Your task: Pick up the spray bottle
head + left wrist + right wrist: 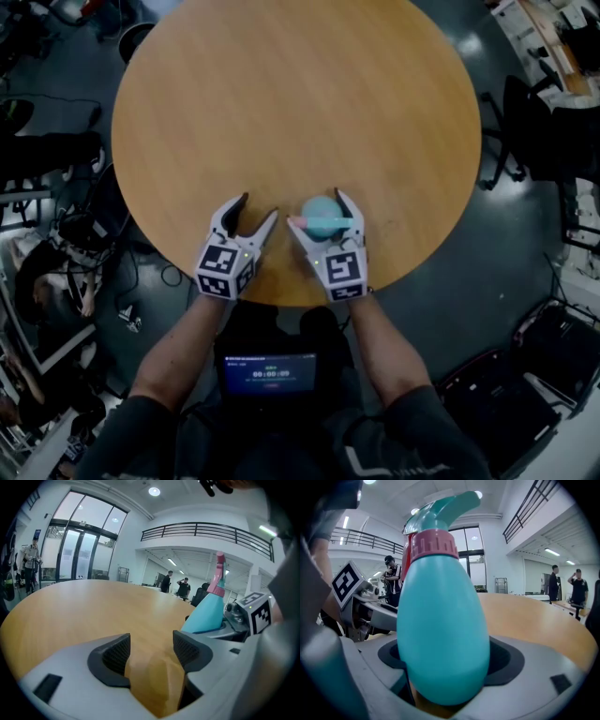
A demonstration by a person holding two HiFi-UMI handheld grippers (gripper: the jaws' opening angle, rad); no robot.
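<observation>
Head view first: the round wooden table (300, 103) fills the frame, and both grippers sit close to its near edge. The left gripper (258, 211) has its jaws spread over bare wood, with nothing between them. Just beside it, the right gripper (317, 221) has its jaws around the teal spray bottle (326, 208), which stands near the near edge, a little right of centre.

Over to the left gripper view: the jaws are clearly apart, only the tabletop showing in the gap of the left gripper (151, 648). Off to the right the spray bottle (211, 611) stands upright, pink collar on top, with the right gripper (243, 620) hugging its lower body.

Now the right gripper view: the spray bottle (443, 620) fills the middle, upright, teal trigger head above a pink collar. The right gripper (443, 665) is clamped on it, dark pads pressed against either side of the rounded body. Whether the base touches the table cannot be told from here. The left gripper (356, 597) shows at the left edge, marker cube facing in.
</observation>
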